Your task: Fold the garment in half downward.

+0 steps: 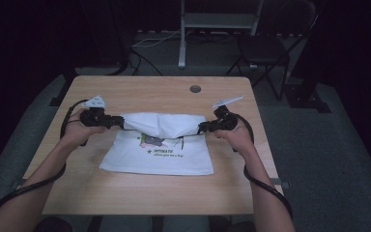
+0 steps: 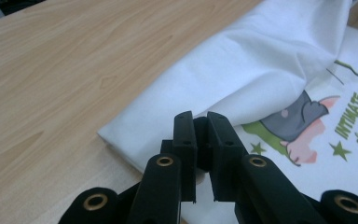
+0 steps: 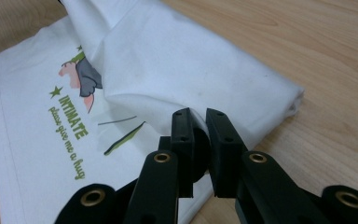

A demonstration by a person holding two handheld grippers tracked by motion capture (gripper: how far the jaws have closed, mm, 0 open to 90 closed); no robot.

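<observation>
A white T-shirt [image 1: 166, 157] with a cartoon print and green lettering lies on the wooden table [image 1: 145, 89], its far part folded back toward the person. My left gripper [image 1: 120, 121] is shut on the fold's left end and my right gripper [image 1: 201, 128] on its right end. In the left gripper view the black jaws [image 2: 200, 119] stand close together, pinching white cloth [image 2: 261, 70]. In the right gripper view the jaws [image 3: 199, 115] pinch the folded cloth [image 3: 177, 60] in the same way, with the printed lettering [image 3: 72, 119] lying flat at the left.
A round cable hole [image 1: 195, 89] sits in the table's far middle. Behind the table stand a folding chair [image 1: 265, 48] and a metal stand [image 1: 215, 21], with cables on the floor. Bare wood [image 2: 65, 70] surrounds the shirt on all sides.
</observation>
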